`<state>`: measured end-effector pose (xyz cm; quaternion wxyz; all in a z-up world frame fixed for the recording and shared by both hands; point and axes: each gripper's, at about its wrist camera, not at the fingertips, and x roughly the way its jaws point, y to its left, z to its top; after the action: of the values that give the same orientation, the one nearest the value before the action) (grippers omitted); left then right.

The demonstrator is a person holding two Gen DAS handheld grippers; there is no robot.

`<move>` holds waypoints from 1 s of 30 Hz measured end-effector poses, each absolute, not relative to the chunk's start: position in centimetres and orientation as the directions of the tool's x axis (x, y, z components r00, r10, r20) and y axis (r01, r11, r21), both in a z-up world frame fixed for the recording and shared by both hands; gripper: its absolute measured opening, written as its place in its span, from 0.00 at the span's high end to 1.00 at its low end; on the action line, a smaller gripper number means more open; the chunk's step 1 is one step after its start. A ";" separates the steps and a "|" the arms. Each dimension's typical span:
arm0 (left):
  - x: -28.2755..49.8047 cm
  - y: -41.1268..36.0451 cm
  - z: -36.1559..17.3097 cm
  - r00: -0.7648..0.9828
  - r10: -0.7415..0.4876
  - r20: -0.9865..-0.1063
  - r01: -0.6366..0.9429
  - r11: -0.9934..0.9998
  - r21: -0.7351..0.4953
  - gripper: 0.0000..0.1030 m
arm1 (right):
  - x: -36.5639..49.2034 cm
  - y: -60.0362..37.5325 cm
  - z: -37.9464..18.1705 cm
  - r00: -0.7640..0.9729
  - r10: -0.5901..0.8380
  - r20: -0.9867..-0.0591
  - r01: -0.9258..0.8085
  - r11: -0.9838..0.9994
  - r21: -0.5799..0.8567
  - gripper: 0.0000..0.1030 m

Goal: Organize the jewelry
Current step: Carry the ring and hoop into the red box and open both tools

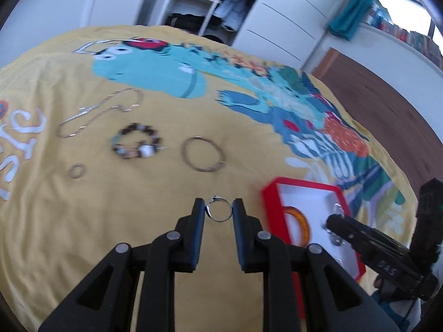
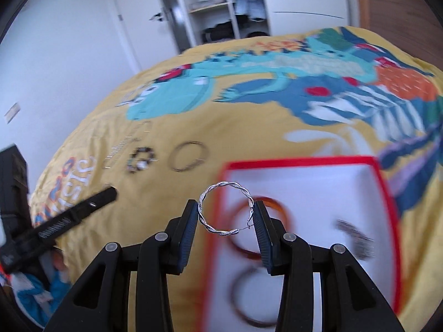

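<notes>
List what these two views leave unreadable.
- Left wrist: the items in the red box beside the orange bangle are covered by the right gripper.
- Right wrist: the dark piece in the box is motion-blurred.
- Right wrist: the chain necklace is smeared and faint.

Shiny twisted metal is seen in the hoop earring (image 2: pixel 225 211), polished metal in the small ring (image 1: pixel 219 211), glossy amber plastic in the bangle (image 2: pixel 259 227) inside the red-rimmed box (image 2: pixel 387 193), and matt printed cloth in the bedspread (image 1: pixel 138 221).
</notes>
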<state>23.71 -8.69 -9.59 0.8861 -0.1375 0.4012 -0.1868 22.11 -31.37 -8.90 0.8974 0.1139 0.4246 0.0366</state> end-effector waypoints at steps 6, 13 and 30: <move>23.5 -15.8 -9.2 0.549 -0.502 -0.669 0.332 0.865 -0.377 0.82 | 22.0 -36.3 -10.8 0.603 0.112 -0.789 0.078 0.977 0.198 0.61; 24.7 -22.6 -10.9 0.491 -0.470 -0.734 0.400 0.870 -0.290 0.82 | 24.2 -39.0 -12.6 0.568 0.119 -0.814 0.061 0.981 0.185 0.61; 25.1 -25.6 -14.5 0.463 -0.374 -0.804 0.407 0.895 -0.182 0.81 | 26.2 -39.7 -15.1 0.514 0.101 -0.852 0.001 0.993 0.119 0.60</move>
<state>25.06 -25.55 -14.52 0.8550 0.0178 0.4653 -0.2283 26.16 -39.68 -15.08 0.8685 0.0522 0.4921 0.0288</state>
